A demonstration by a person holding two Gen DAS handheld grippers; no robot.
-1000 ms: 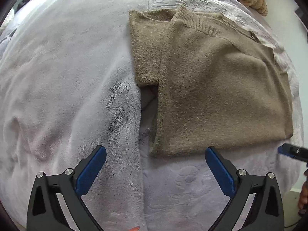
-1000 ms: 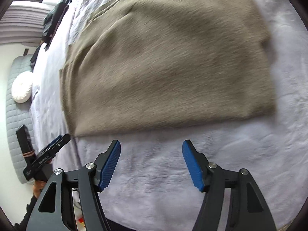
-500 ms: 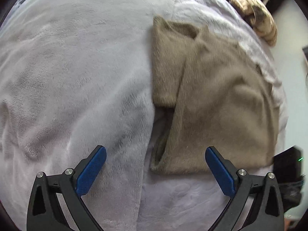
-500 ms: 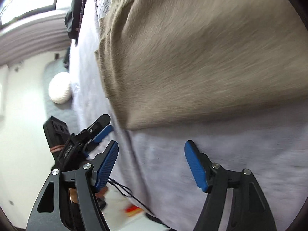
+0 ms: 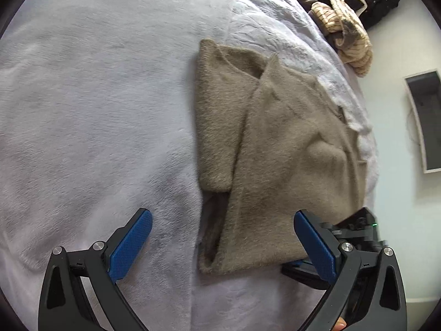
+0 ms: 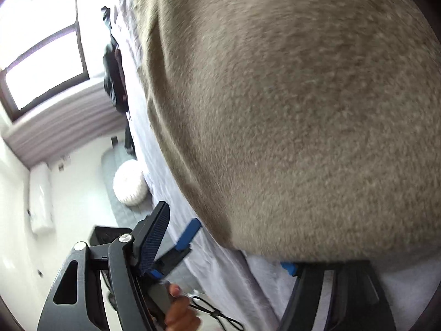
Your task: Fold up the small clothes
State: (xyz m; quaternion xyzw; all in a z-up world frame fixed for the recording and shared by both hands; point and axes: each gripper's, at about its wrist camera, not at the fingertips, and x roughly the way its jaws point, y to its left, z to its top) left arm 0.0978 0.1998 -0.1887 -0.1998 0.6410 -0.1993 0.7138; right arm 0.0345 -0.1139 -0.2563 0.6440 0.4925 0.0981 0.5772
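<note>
A fuzzy tan sweater (image 5: 281,149) lies on the pale lilac bed cover (image 5: 96,96), one sleeve folded in along its left side. My left gripper (image 5: 222,244) is open, just short of the sweater's near hem, straddling its lower left corner. In the right wrist view the sweater (image 6: 289,110) fills most of the frame, very close. My right gripper (image 6: 223,245) is open at the sweater's edge; its right finger is under the cloth and mostly hidden. The left gripper's blue pads (image 6: 188,234) show beyond it.
A pile of striped and dark clothes (image 5: 344,24) lies at the far right of the bed. The bed's right edge drops to a white wall with a dark framed panel (image 5: 425,118). A window (image 6: 41,63) and a white cushion (image 6: 129,183) show at left.
Both grippers have moved in to the sweater's near hem. The right gripper tilted and pushed its right finger under the cloth; the sweater now fills its view.
</note>
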